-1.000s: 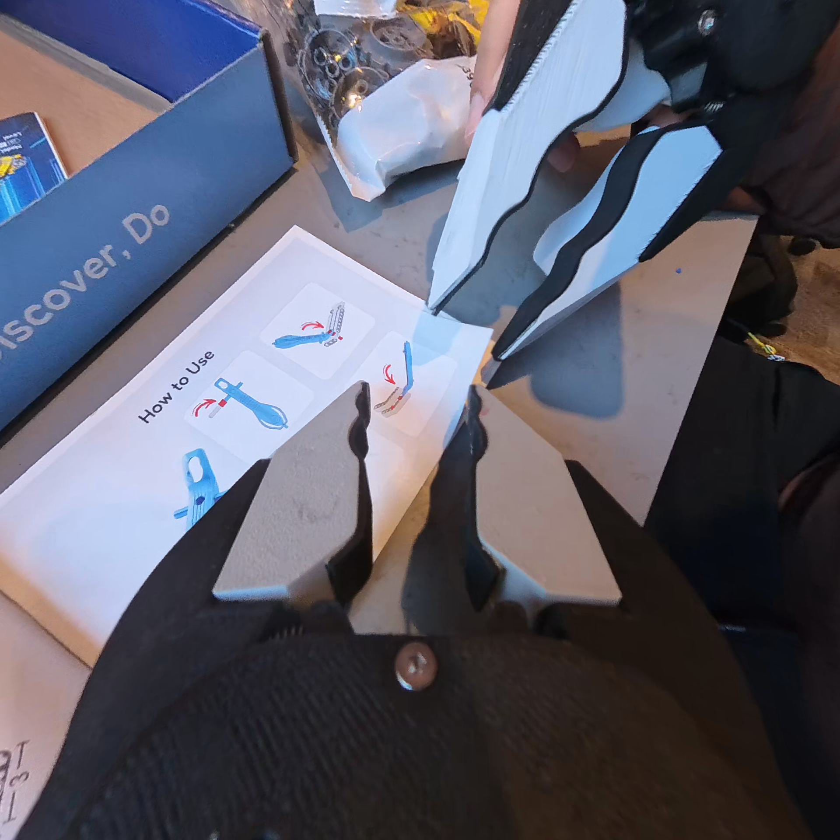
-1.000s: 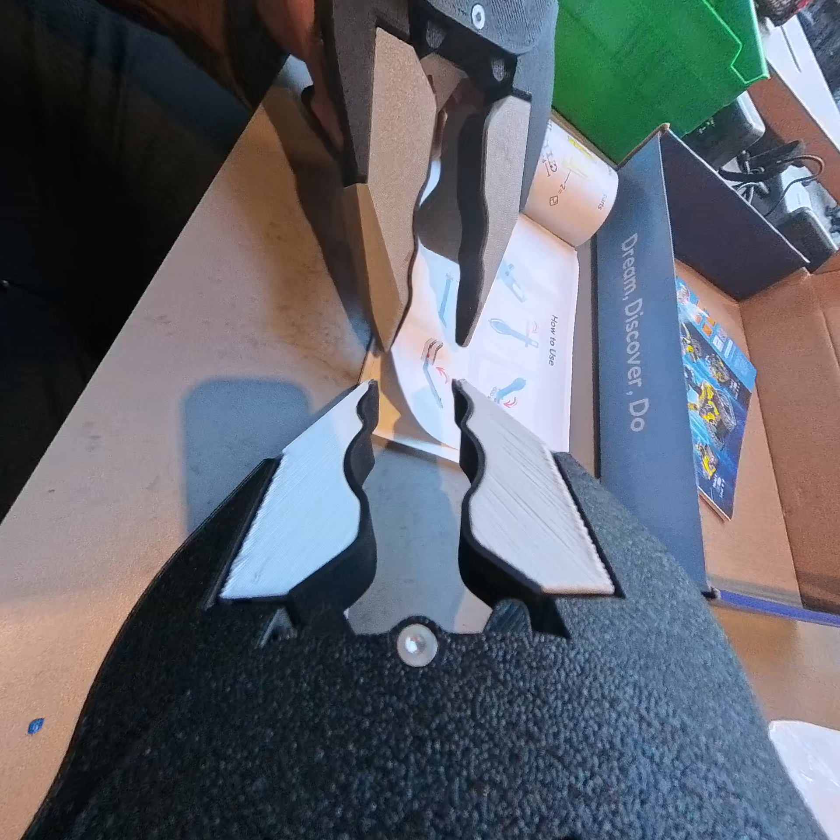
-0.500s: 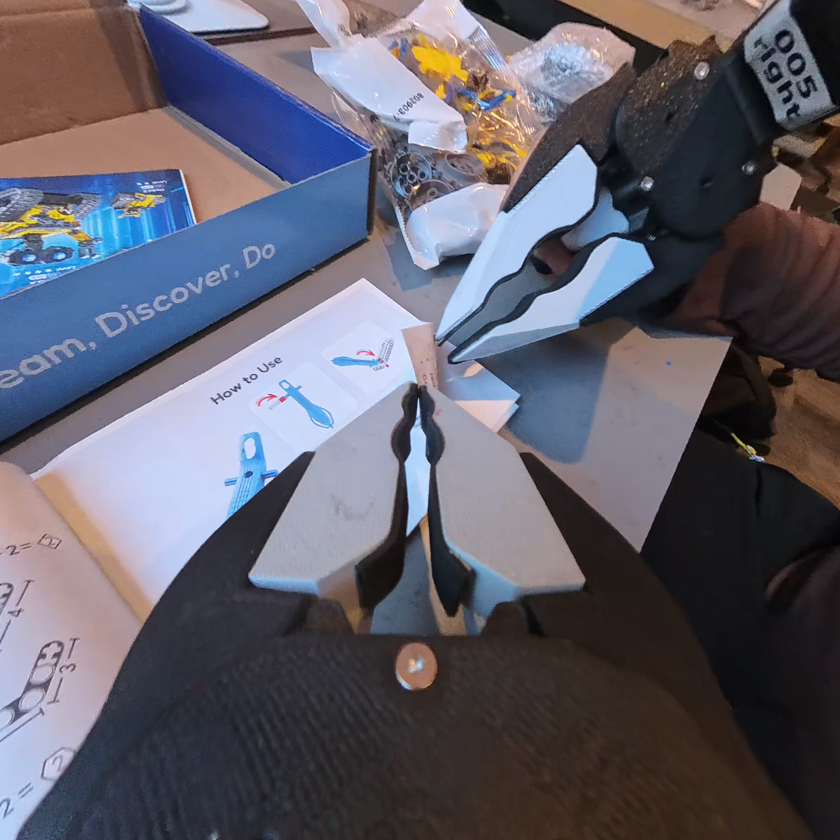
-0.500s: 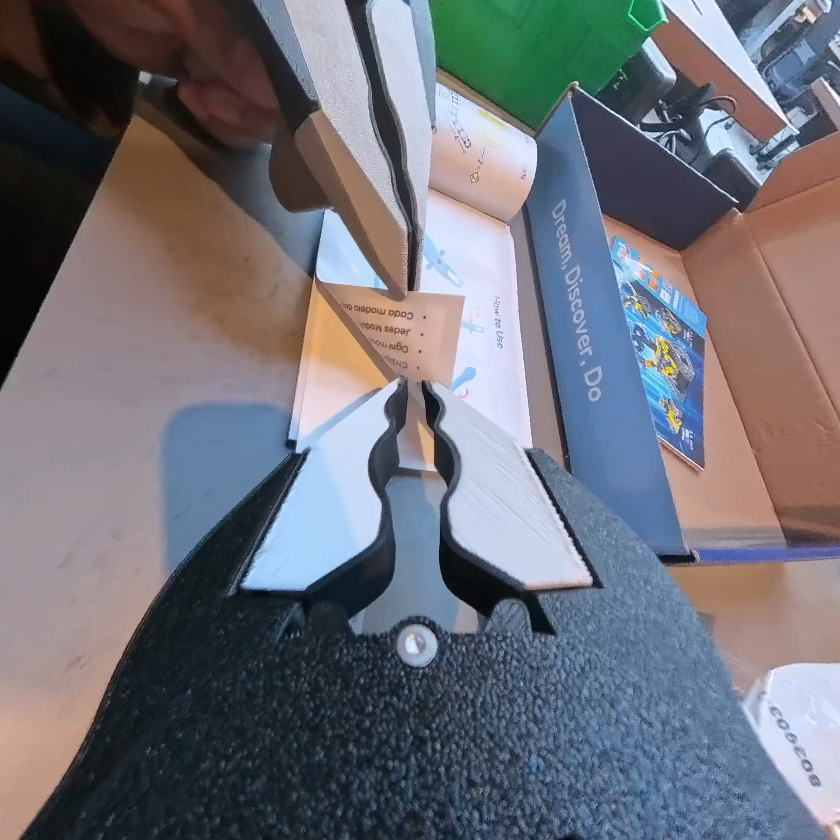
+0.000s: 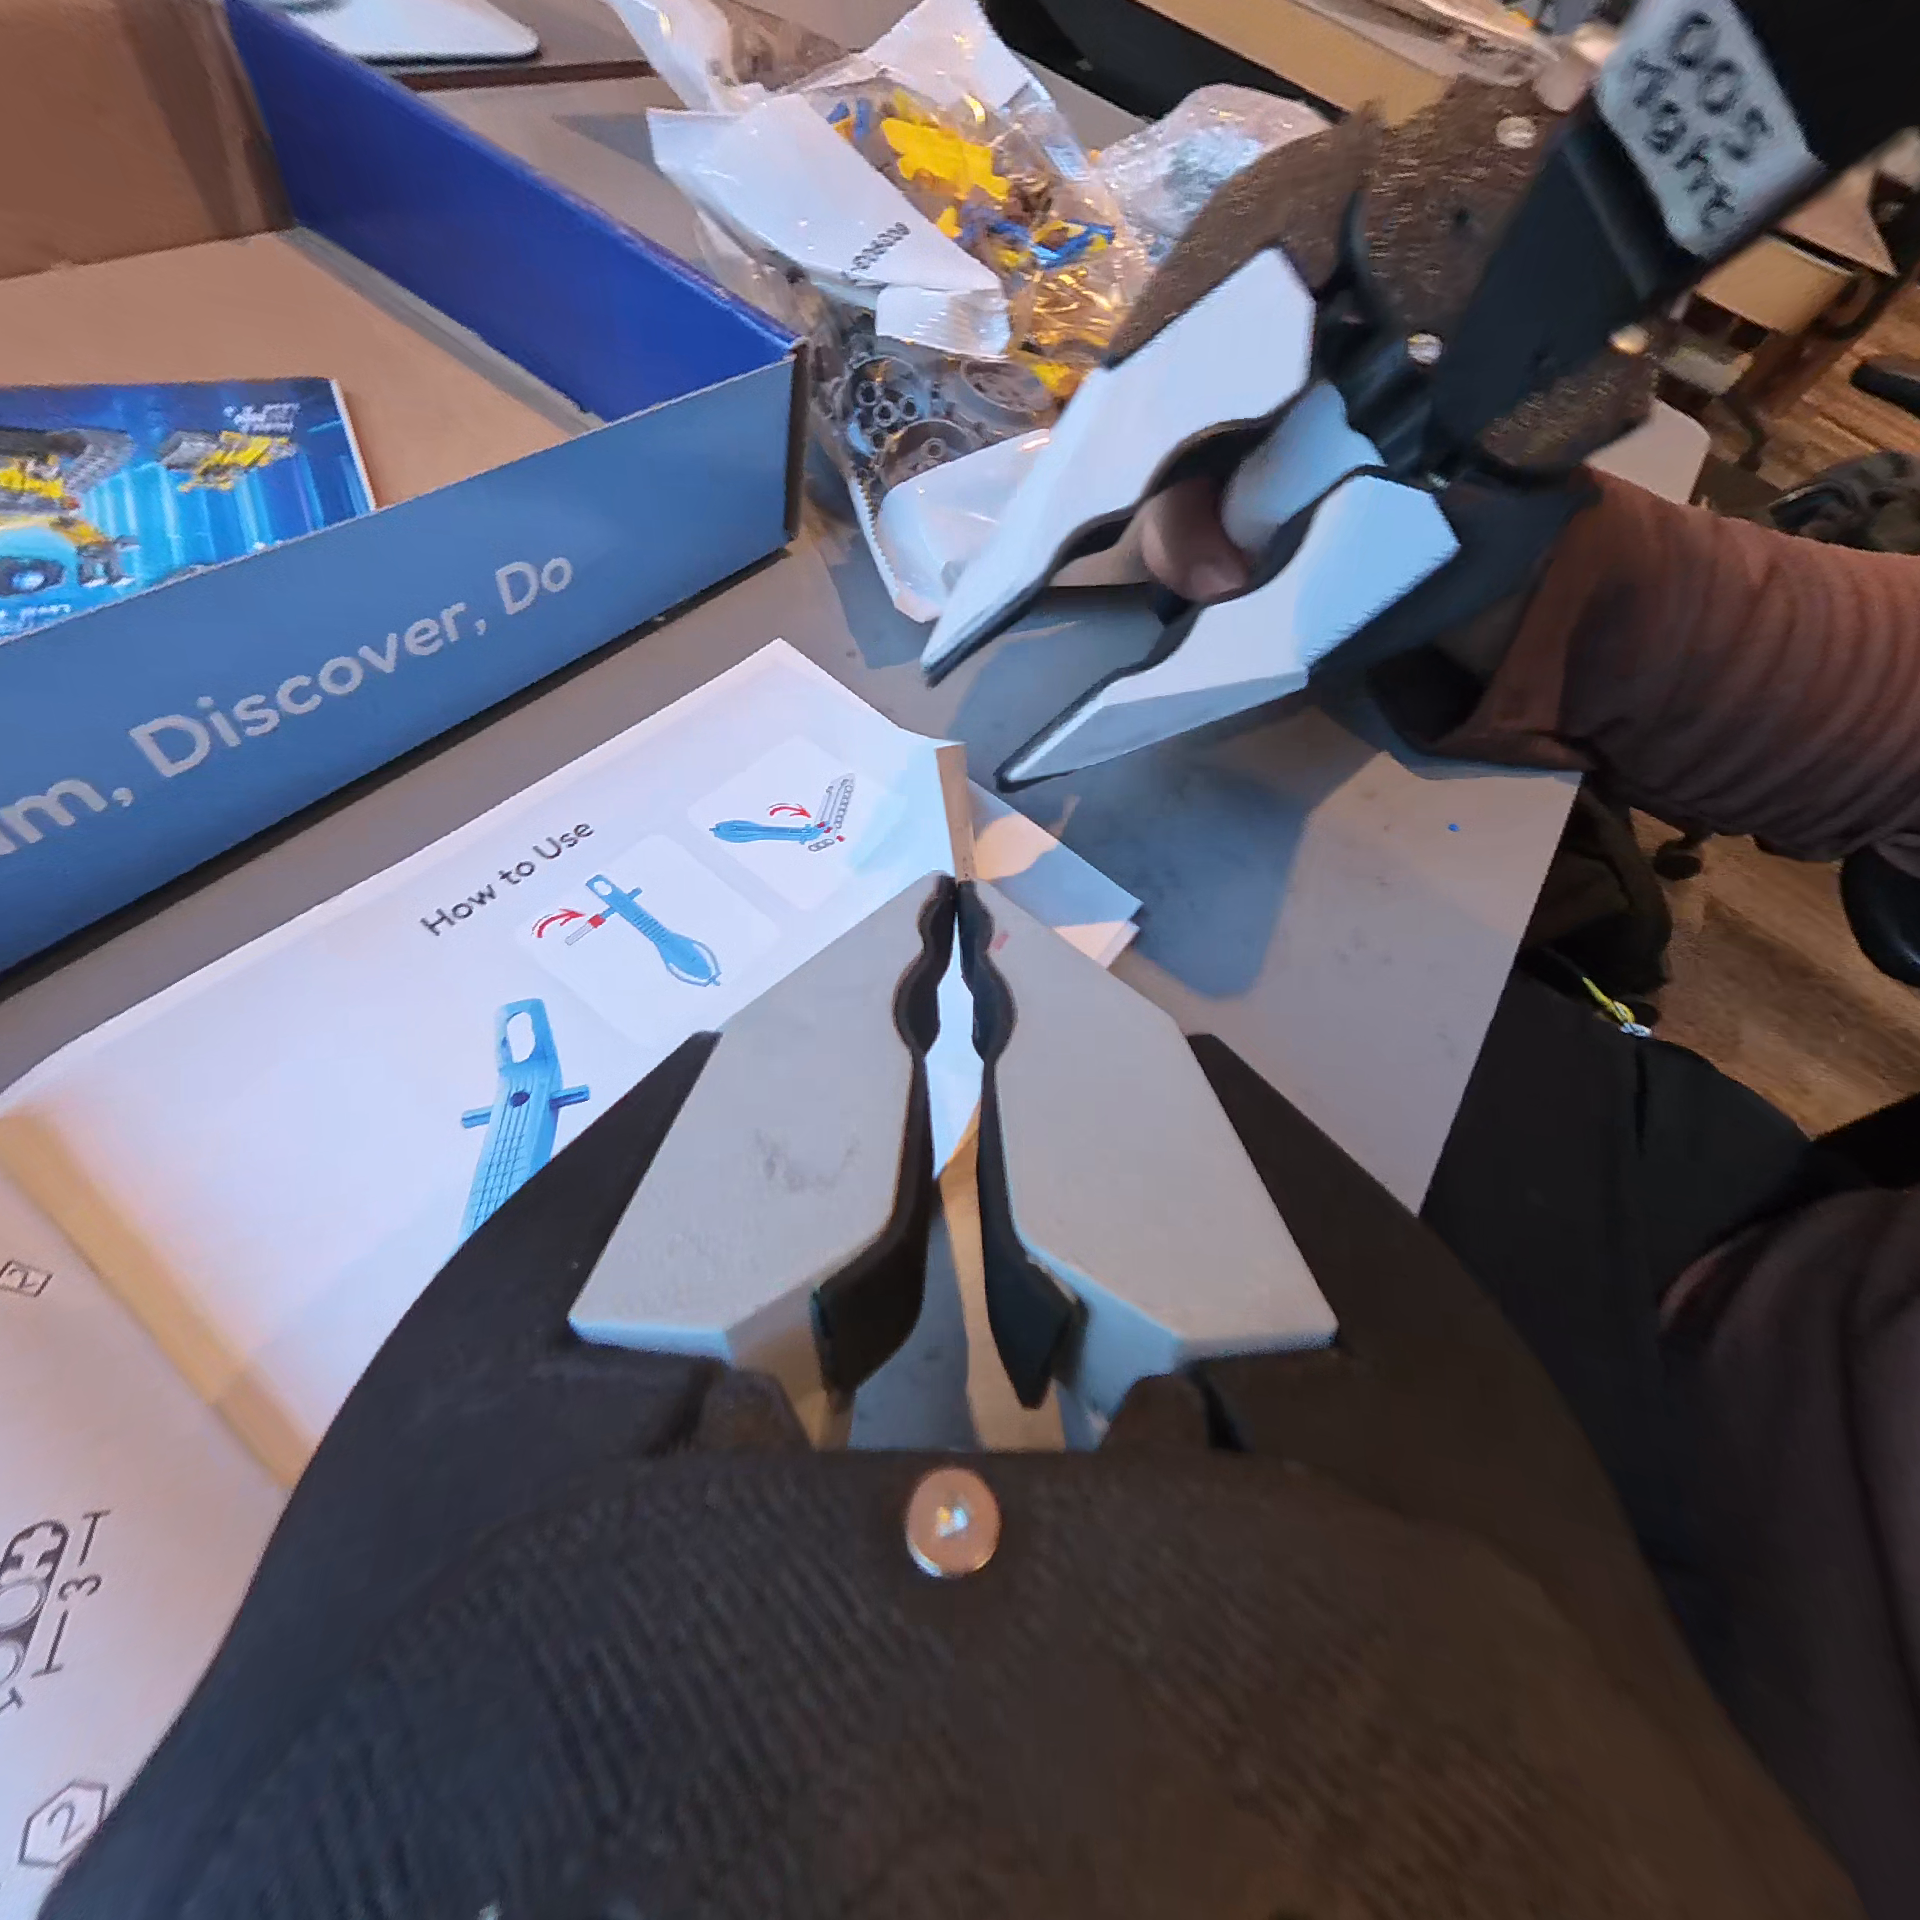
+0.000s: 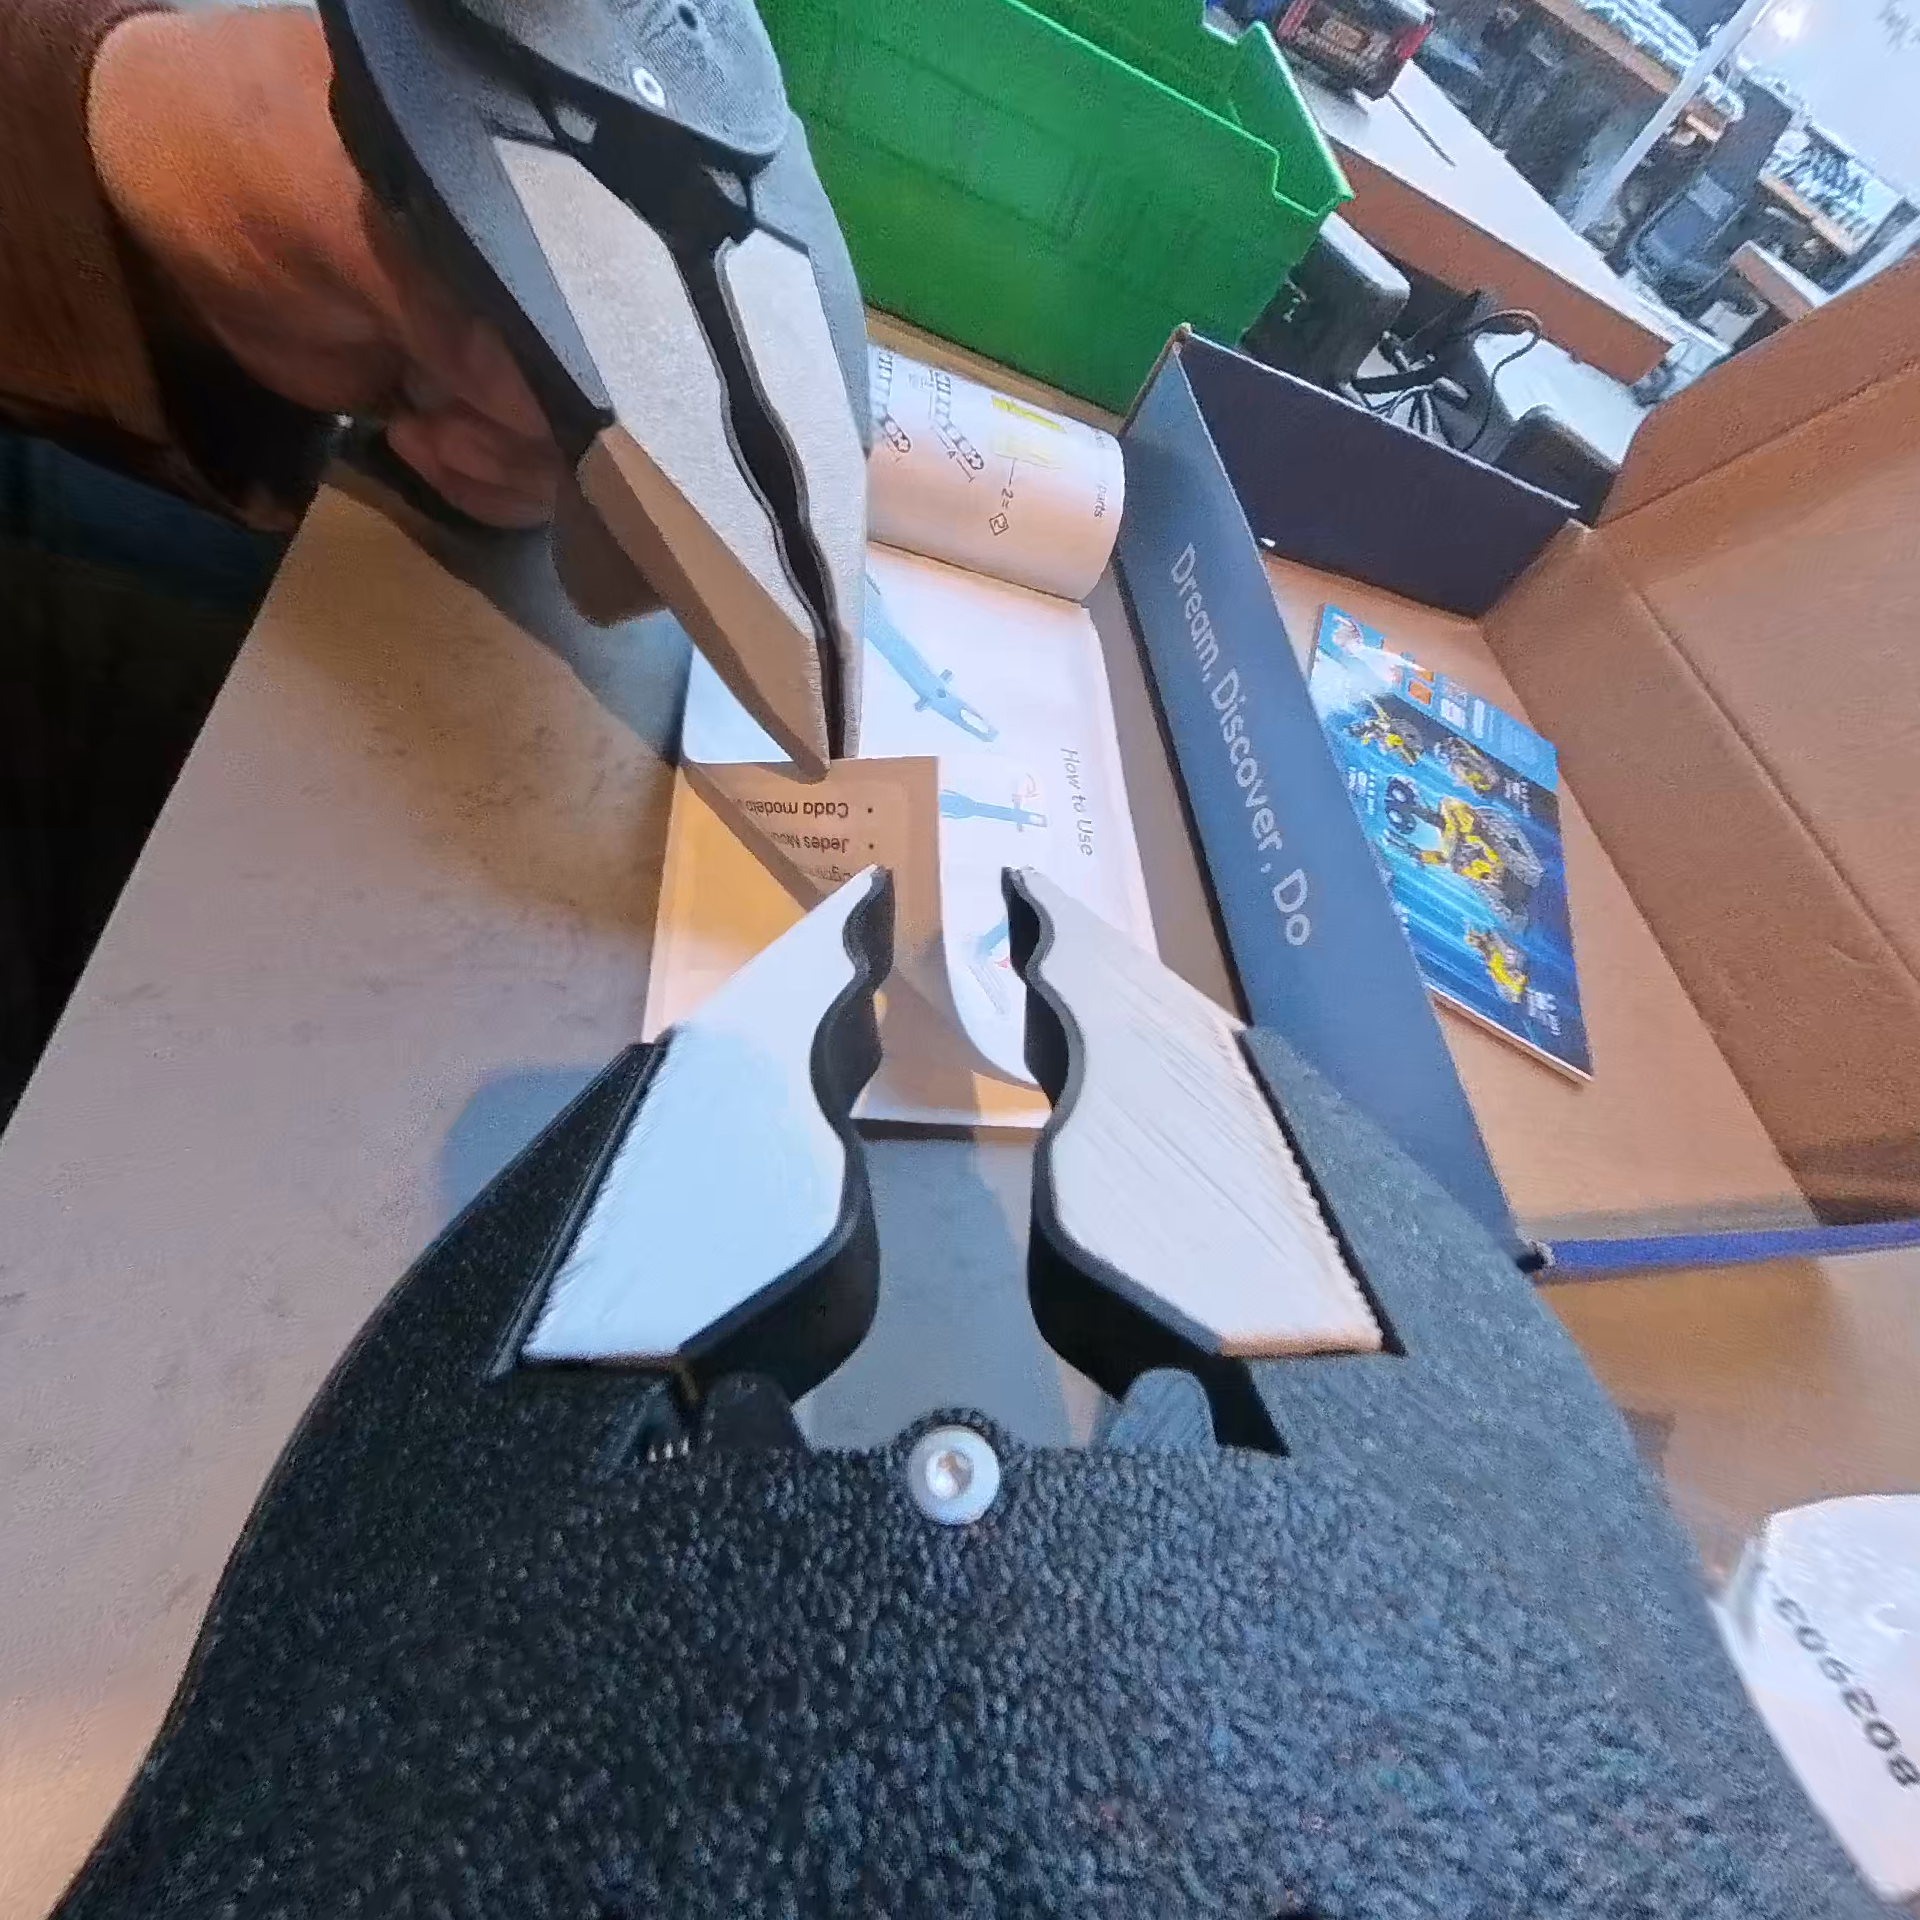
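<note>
A white instruction booklet (image 5: 343, 1039) lies open on the grey table (image 5: 1299, 935), next to a blue box. My left gripper (image 5: 954, 896) is shut on the corner of the top page (image 5: 955, 821) and holds it lifted and curled. In the right wrist view the left gripper (image 6: 831, 764) comes down from above, pinching that page (image 6: 831, 821) over the booklet (image 6: 1039, 727). My right gripper (image 6: 948, 883) is open and empty, its tips just in front of the lifted page without touching it. It also shows in the left wrist view (image 5: 971, 722), held by a hand.
The blue box (image 5: 312, 644) with a brown inside holds a colourful leaflet (image 5: 177, 478). Clear bags of small parts (image 5: 935, 260) lie behind the booklet. A green bin (image 6: 1039, 177) and a cardboard box (image 6: 1766, 623) stand farther off. The table edge (image 5: 1496, 1018) is close on the right. Both grippers' tips are close together, under 4 cm apart.
Both grippers went from open to closed on the page corner. Now the right gripper has opened and drawn back, while the left gripper still holds the lifted page.
</note>
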A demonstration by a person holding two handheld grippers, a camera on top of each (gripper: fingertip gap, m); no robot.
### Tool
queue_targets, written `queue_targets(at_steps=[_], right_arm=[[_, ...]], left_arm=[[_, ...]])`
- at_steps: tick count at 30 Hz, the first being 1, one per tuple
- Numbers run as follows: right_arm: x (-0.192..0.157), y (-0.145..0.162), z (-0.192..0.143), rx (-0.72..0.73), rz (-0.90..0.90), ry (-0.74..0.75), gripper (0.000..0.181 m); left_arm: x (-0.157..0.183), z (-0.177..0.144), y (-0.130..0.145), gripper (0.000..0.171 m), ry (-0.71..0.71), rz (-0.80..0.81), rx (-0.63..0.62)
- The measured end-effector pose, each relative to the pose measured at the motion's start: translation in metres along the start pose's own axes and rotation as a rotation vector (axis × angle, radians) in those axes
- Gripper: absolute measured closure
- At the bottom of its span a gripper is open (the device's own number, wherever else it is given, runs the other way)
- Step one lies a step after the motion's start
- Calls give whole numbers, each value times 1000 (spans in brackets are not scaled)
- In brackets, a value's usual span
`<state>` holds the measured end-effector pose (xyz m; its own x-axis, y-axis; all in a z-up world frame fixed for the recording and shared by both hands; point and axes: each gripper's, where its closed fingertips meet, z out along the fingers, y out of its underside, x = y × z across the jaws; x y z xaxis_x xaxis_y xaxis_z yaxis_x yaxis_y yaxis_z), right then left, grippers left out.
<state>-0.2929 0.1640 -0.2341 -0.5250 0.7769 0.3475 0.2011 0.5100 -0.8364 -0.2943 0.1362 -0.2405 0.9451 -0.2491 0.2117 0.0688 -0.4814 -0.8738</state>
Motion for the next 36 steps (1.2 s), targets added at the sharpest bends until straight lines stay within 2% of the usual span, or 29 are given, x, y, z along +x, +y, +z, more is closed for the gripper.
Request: queue_targets(at_steps=[6, 16, 27, 32, 36], right_arm=[[-13, 6, 6, -18, -9, -63, 169], [-12, 1, 4, 15, -44, -29, 181], [-12, -2, 4, 16, -102, 52, 181], [-13, -4, 3, 27, -102, 58, 181], [-17, -2, 4, 14, -122, 39, 181]], left_arm=[[12, -3, -2, 171, 31, 75, 22], [7, -7, -6, 171, -45, 107, 61], [-15, -15, -11, 171, -187, -9, 115], [-14, -16, -11, 171, -125, -63, 124], [-21, -20, -13, 171, -140, -115, 152]])
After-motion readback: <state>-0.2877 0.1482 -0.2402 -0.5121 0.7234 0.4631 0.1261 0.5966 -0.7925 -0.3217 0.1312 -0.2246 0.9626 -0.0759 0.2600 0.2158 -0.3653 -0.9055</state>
